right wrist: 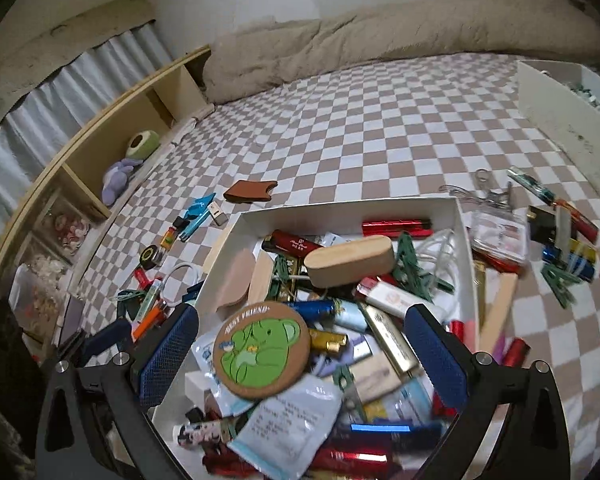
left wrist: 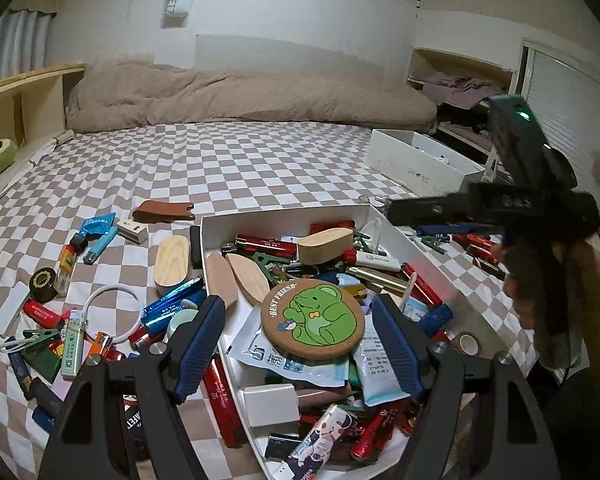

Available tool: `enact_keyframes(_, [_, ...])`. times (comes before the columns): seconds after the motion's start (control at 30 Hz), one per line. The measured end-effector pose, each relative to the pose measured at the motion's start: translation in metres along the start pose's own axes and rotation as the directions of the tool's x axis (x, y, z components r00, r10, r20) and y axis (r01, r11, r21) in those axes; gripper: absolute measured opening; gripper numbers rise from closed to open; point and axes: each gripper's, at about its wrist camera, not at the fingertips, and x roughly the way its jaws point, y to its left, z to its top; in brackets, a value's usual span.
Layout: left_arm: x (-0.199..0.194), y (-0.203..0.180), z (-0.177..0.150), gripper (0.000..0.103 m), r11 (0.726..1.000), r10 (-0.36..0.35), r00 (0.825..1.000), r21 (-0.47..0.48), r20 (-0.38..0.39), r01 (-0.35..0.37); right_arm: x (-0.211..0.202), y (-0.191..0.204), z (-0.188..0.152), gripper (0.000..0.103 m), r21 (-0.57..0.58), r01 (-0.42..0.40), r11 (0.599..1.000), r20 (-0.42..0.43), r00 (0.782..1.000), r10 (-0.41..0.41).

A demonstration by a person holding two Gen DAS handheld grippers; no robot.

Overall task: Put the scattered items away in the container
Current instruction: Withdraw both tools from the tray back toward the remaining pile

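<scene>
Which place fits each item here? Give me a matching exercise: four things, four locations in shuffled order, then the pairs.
Things:
1. round green bear coaster
2. brown leather pouch
3. oval wooden box
4. white ring

Places:
A. on the checkered bedsheet, beyond the white container
B. on top of the pile, nearest the cameras
C. on the sheet, left of the container
D. in the container, toward its far end

Pairs: 1-B, 2-A, 3-D, 4-C

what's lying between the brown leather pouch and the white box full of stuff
Nothing: in both wrist views only bare checkered sheet separates the brown leather pouch from the white box.
</scene>
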Motion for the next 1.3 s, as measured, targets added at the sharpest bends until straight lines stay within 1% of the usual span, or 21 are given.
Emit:
enact_keyframes(0.07, [-0.003, -0.001, 0.001, 0.077, 1.0, -0.001, 1.0, -0.003, 0.003, 0.001, -0.01, 0.0, -0.008, 0.103, -0.004, 0.006, 1.0, 0.017, 1.0, -0.006])
enact_keyframes(0.23, [-0.009, -0.006, 0.0, 0.077, 1.0, 0.006, 1.0, -0.003, 0.005, -0.006, -0.034, -0.002, -0.025, 0.103, -0.019, 0.044, 0.999, 0.076, 0.996, -0.042])
enact_keyframes(0.3, [-0.011, -0.007, -0.001, 0.079, 1.0, 0.012, 1.0, -0.007, 0.004, -0.012, -0.043, -0.003, -0.032, 0.103, -0.033, 0.074, 0.997, 0.114, 0.991, -0.069])
enact_keyframes(0.33, [-0.011, -0.007, -0.001, 0.082, 1.0, 0.014, 1.0, -0.01, 0.004, -0.014, -0.047, -0.002, -0.035, 0.103, -0.043, 0.088, 0.995, 0.127, 0.989, -0.082])
enact_keyframes(0.53, [-0.016, -0.009, -0.004, 0.084, 1.0, 0.025, 1.0, -0.014, 0.003, -0.025, -0.064, -0.005, -0.056, 0.103, -0.059, 0.126, 0.99, 0.166, 0.979, -0.115])
enact_keyframes(0.57, [-0.017, -0.01, -0.005, 0.086, 1.0, 0.024, 1.0, -0.015, 0.002, -0.024, -0.067, -0.006, -0.06, 0.103, -0.062, 0.134, 0.989, 0.174, 0.977, -0.122])
enact_keyframes(0.63, [-0.019, -0.011, -0.007, 0.09, 1.0, 0.023, 1.0, -0.017, 0.003, -0.023, -0.07, -0.005, -0.067, 0.103, -0.073, 0.152, 0.986, 0.185, 0.973, -0.137])
enact_keyframes(0.83, [-0.021, -0.016, -0.011, 0.092, 0.999, 0.029, 1.0, -0.024, 0.003, -0.029, -0.079, -0.006, -0.083, 0.103, -0.1, 0.193, 0.976, 0.212, 0.962, -0.169])
enact_keyframes(0.93, [-0.022, -0.019, -0.014, 0.1, 0.999, 0.046, 0.999, -0.023, 0.013, -0.046, -0.083, -0.008, -0.091, 0.103, -0.116, 0.22, 0.969, 0.247, 0.951, -0.186])
enact_keyframes(1.0, [-0.023, -0.02, -0.016, 0.102, 0.998, 0.054, 0.998, -0.026, 0.019, -0.053, -0.087, -0.01, -0.094, 0.103, -0.111, 0.247, 0.963, 0.277, 0.938, -0.209])
enact_keyframes(1.03, [-0.024, -0.02, -0.017, 0.103, 0.998, 0.056, 0.998, -0.027, 0.021, -0.055, -0.087, -0.011, -0.095, 0.103, -0.107, 0.253, 0.961, 0.281, 0.935, -0.215])
enact_keyframes(1.13, [-0.023, -0.02, -0.019, 0.103, 0.998, 0.06, 0.998, -0.032, 0.026, -0.059, -0.088, -0.016, -0.098, 0.103, -0.099, 0.264, 0.959, 0.28, 0.933, -0.227])
enact_keyframes(1.23, [-0.023, -0.02, -0.021, 0.103, 0.997, 0.071, 0.997, -0.038, 0.036, -0.069, -0.089, -0.016, -0.102, 0.103, -0.109, 0.292, 0.95, 0.296, 0.922, -0.249])
enact_keyframes(1.3, [-0.022, -0.019, -0.021, 0.103, 0.996, 0.083, 0.996, -0.043, 0.036, -0.081, -0.088, -0.016, -0.104, 0.103, -0.115, 0.293, 0.949, 0.294, 0.923, -0.249])
